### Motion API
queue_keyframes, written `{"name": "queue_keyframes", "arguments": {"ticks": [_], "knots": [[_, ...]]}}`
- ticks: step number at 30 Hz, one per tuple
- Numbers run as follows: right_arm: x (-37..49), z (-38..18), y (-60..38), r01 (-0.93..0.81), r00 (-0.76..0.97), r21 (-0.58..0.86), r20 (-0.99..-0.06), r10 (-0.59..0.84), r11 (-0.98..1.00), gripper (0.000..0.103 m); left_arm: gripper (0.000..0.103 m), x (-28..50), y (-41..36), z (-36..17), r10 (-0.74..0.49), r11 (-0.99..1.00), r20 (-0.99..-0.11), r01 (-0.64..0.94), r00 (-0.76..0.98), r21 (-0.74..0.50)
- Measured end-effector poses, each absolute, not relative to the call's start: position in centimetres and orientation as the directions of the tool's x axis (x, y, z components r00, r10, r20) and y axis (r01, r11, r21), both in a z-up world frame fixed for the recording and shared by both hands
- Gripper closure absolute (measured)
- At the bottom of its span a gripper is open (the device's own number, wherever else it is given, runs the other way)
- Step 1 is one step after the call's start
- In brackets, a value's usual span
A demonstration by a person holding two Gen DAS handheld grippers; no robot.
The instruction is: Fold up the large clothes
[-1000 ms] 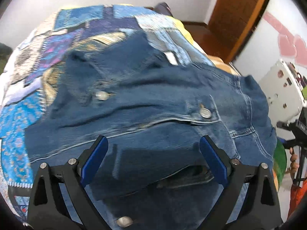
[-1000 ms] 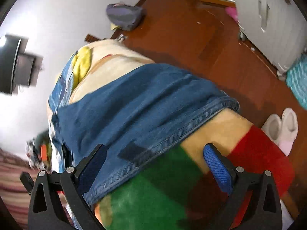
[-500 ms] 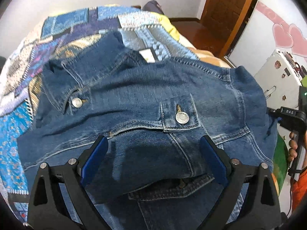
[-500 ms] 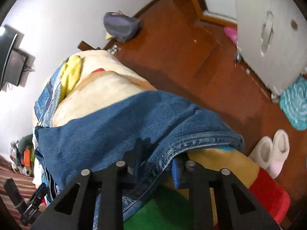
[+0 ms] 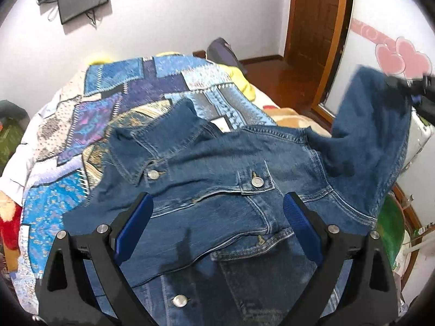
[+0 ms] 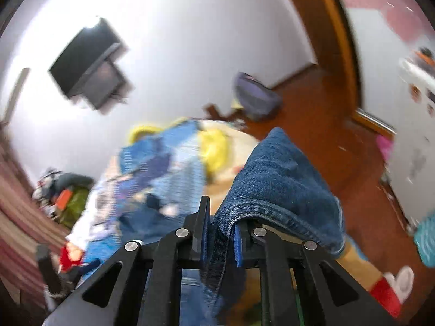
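Denim jacket on patchwork bedspread

**Right gripper clamped, left spread**

The right gripper has its fingers pressed together on a fold of the jacket, held raised above the rest of it. The left gripper hovers over the jacket's front, pitched downward, its fingers spread wide and holding nothing.

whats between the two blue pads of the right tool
A fold of the denim jacket's sleeve, pinched between the right tool's pads; nothing else sits there. The right wrist view shows this.
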State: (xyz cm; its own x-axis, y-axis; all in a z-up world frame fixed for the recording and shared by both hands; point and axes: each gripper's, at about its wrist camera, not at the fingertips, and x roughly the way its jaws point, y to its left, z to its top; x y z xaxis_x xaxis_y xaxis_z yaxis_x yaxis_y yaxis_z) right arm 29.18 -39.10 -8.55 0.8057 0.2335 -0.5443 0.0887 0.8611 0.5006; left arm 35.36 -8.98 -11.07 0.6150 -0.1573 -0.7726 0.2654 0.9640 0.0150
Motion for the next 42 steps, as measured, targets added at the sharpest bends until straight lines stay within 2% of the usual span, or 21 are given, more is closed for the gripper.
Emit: {"name": "queue_keyframes", "arguments": {"ticks": [5, 11, 17, 21, 27, 31, 34, 38, 42], "knots": [[30.9, -5.7, -30.9, -0.088, 0.779, 0.507, -0.502, 0.377, 0.857, 0.092, 0.006, 33.9, -6.0, -9.3, -0.146, 0.975, -0.74, 0.222, 0.657, 0.004], [33.1, -8.7, -20.4, -0.192, 0.66, 0.508, -0.567, 0.493, 0.84, 0.092, 0.005, 32.2, -1.3, -8.2, -0.123, 0.988, -0.722, 0.156, 0.681, -0.021], [34.1, -16.8, -14.0, -0.179, 0.463, 0.479, -0.73, 0.503, 0.859, 0.092, 0.005, 31.2, 2.9, -9.1, -0.096, 0.995, -0.739, 0.083, 0.667, -0.054], [33.7, -21.0, -13.5, -0.108, 0.341, 0.458, -0.816, 0.466, 0.882, 0.091, 0.005, 30.9, 4.6, -10.5, -0.1, 0.995, -0.766, 0.048, 0.635, -0.09], [31.9, -22.5, -16.0, -0.044, 0.254, 0.53, -0.814, 0.523, 0.847, 0.091, 0.005, 31.1, 3.7, -12.1, -0.121, 0.993, -0.801, 0.056, 0.586, -0.108], [29.8, -20.9, -17.6, -0.08, 0.26, 0.554, -0.791, 0.553, 0.829, 0.091, 0.005, 31.4, 1.3, -11.7, -0.135, 0.99, -0.802, 0.112, 0.582, -0.085], [28.2, -18.4, -18.9, -0.133, 0.32, 0.517, -0.785, 0.53, 0.846, 0.091, 0.005, 32.0, -1.2, -11.1, -0.151, 0.984, -0.802, 0.167, 0.577, -0.065], [26.3, -14.6, -22.7, -0.156, 0.474, 0.396, -0.774, 0.42, 0.905, 0.091, 0.005, 33.4, -5.9, -10.5, -0.201, 0.962, -0.808, 0.266, 0.554, -0.058], [25.0, -12.9, -27.5, -0.083, 0.578, 0.317, -0.757, 0.305, 0.945, 0.091, 0.005, 35.5, -11.1, -11.0, -0.254, 0.932, -0.832, 0.354, 0.493, -0.076]]}}
